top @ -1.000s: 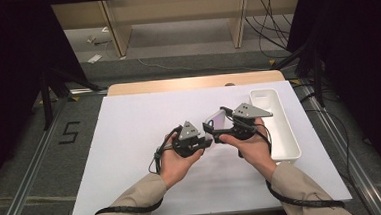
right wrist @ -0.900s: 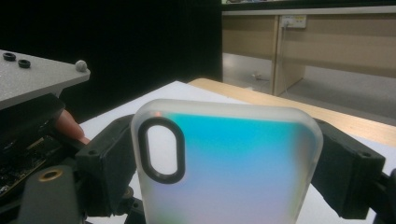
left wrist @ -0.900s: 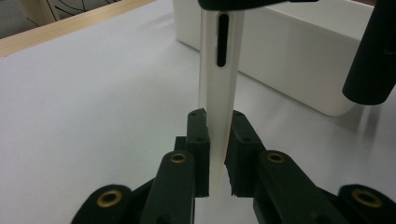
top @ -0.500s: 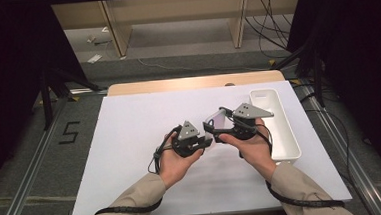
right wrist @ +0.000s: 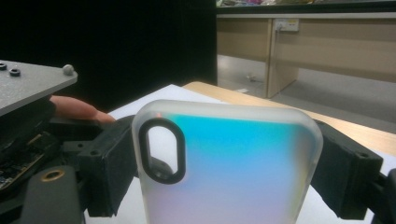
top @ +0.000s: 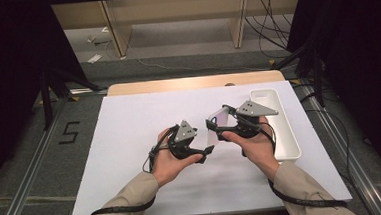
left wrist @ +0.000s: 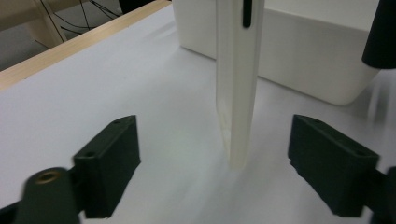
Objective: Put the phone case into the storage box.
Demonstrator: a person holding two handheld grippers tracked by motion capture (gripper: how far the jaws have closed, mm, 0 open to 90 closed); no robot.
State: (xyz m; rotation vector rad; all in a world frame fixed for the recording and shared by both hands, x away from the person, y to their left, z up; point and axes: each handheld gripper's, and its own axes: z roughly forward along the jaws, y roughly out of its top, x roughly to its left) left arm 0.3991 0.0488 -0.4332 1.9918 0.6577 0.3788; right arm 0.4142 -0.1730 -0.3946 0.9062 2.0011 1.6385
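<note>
A translucent phone case (right wrist: 233, 163) with a blue-to-pink sheen and a black-ringed camera cutout stands upright over the white table sheet. My right gripper (right wrist: 229, 186) is shut on it, one jaw pressed against each long side. In the high view the phone case (top: 218, 121) sits at the tip of the right gripper (top: 219, 131), left of the tray. My left gripper (left wrist: 219, 168) is open, and the phone case (left wrist: 236, 79), seen edge-on, hangs between and just beyond its jaws without touching them. The left gripper (top: 207, 149) points right, towards the case.
A long white tray (top: 280, 127) lies along the right edge of the white sheet (top: 130, 141), close behind the case; its wall (left wrist: 317, 51) is near. The wooden table edge (top: 192, 82) runs along the far side. A finger (right wrist: 74, 109) rests beside the left gripper's plate.
</note>
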